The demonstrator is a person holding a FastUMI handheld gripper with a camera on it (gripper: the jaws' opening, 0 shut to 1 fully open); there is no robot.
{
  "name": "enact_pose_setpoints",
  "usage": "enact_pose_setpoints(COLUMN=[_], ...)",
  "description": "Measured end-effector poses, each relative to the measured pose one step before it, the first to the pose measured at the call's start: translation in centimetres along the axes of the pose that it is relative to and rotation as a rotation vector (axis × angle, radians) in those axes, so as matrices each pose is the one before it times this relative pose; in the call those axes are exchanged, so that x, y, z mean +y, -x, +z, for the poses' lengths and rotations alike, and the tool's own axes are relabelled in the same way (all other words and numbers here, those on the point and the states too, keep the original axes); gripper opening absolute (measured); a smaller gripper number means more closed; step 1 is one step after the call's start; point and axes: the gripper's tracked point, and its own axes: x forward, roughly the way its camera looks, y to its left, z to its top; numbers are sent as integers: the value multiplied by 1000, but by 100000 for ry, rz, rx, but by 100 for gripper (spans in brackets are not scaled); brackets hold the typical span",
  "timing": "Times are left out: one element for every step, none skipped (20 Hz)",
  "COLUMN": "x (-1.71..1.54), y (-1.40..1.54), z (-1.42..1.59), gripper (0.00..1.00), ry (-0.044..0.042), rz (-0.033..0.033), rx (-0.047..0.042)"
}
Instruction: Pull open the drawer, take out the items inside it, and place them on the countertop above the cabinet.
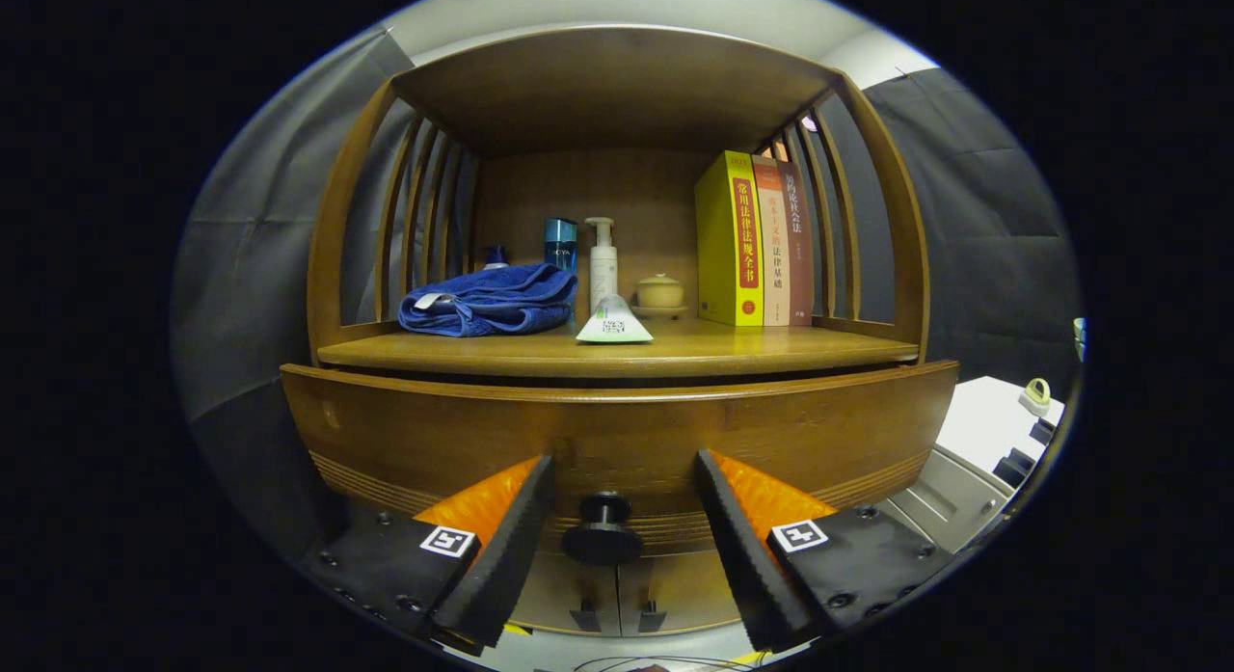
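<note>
Wooden drawer front (617,431) faces the gripper (625,494), whose fingers stand spread with the dark knob (603,530) between them, neither touching it. The drawer sits flush or nearly so; its contents are hidden. A towel (490,301) and tube (614,321) already lie on the countertop (771,349) above. For any pull, both fingers should close squarely on the knob's neck and draw straight back

- The tongs (625,479) stand spread apart, the round black drawer knob (602,529) between the fingers, untouched.
- The wooden drawer front (617,426) is closed.
- On the surface (771,349) above: a folded blue towel (490,301), a pump bottle (603,260), a tube (614,321) and three upright books (754,240).
</note>
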Motion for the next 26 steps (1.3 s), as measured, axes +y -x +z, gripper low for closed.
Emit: enact_pose_setpoints(x=[-74, -57, 1, 16, 27, -1, -19, 17, 90, -52, -43, 37, 113, -101, -100, -124, -20, 51, 259, 141, 186, -35, -94, -131, -101, -292], y=[-479, -388, -416, -316, -270, -241, -76, 38, -8, 8, -1, 188, 473, 683, 908, 1066, 1186, 1354, 1374, 1395, 1260, 1544, 1537, 1502, 1426, 1508], z=[74, 77, 50, 48, 27, 23, 12, 70, -79, 63, -42, -126, 21, 391, 460, 507, 493, 716, 785, 786, 1075, 1010, 962, 1033, 924, 1030], gripper=[96, 96, 96, 96, 96, 96, 96, 96, 96, 96, 97, 97, 97, 96, 96, 96, 96, 96, 96, 96, 96, 96, 96, 96, 96, 96], ry=[5, 44, -37, -205, -123, -34, 251, -101, 430, 284, -603, -1469, -1648, -1206, -267, 531, 903, 603, 296, 66, 104, 223, 54, -429, -665, -517], rz=[-42, 13, 51, 55, 11, -34, -3, -69, -45, -52, 10, 324, 687, -222, -461, -494, -200, 163, 618, 860, 680, 383, -55, 167, 264, 70], rx=[-42, -34, 58, 5, 155, -74, -14, -498, -73, -371, 230, 1442, 1021, 74, -422, -511, -521, -911, -1146, -1410, -1358, -1397, -1259, -1474, -973, -838])
